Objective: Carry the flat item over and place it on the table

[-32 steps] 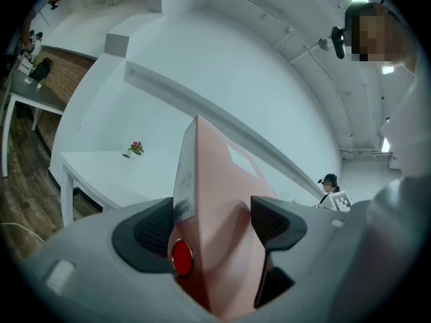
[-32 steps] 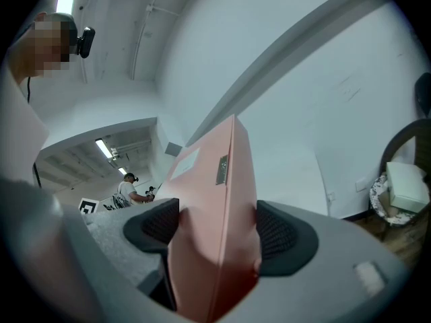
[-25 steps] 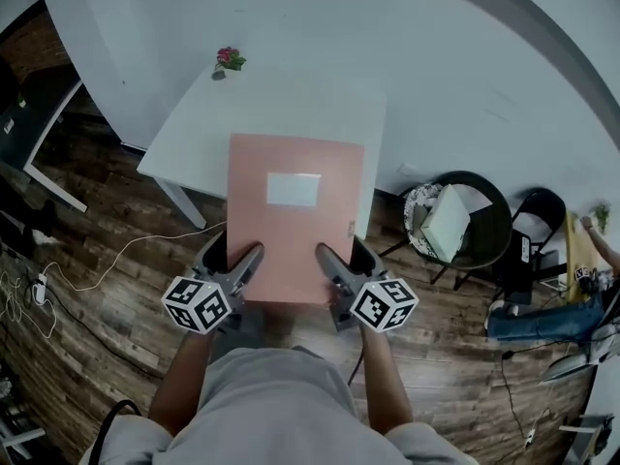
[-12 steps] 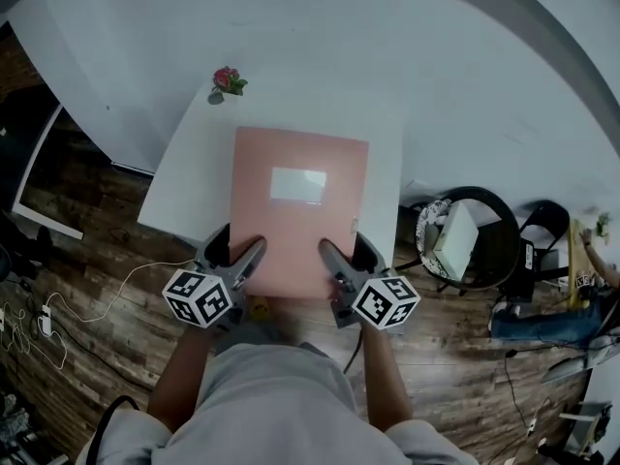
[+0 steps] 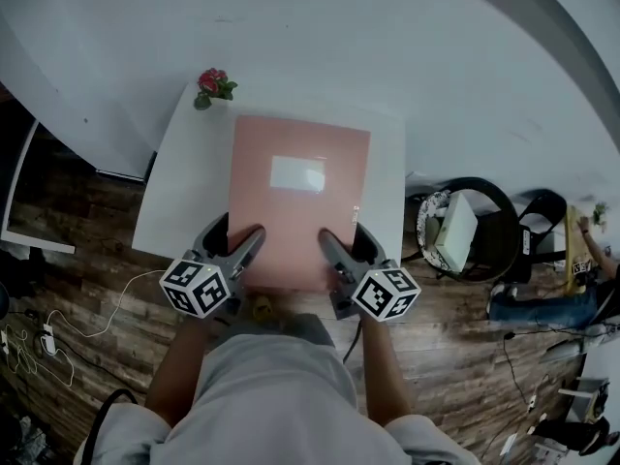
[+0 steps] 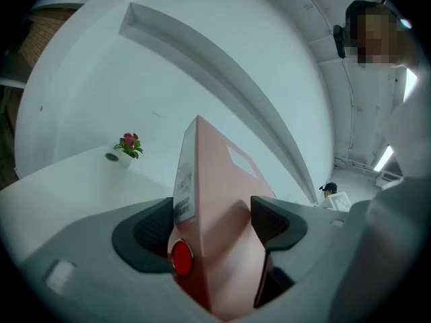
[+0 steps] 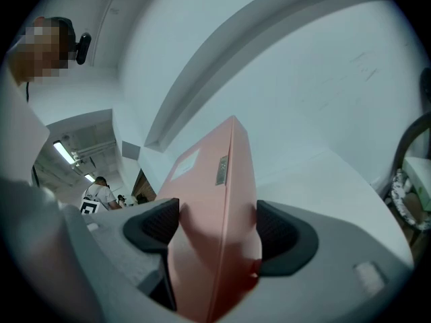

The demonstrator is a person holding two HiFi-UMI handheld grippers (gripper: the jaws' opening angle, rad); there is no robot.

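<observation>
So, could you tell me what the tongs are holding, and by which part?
The left tongs and right tongs clamp the pink folder by its near edge, one toward each corner.

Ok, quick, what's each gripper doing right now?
Left gripper: jaws shut on the pink folder, at its near edge.
Right gripper: jaws shut on the same pink folder.

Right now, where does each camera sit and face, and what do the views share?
Head view: on the person's head, facing steeply down at the pink folder and white table; forearms, left gripper and right gripper show.
Left gripper view: on that gripper, facing along its jaws, shut on the folder; potted flower beyond.
Right gripper view: on that gripper, facing along its jaws, also shut on the folder.
Shared: all three show folder and table.
</observation>
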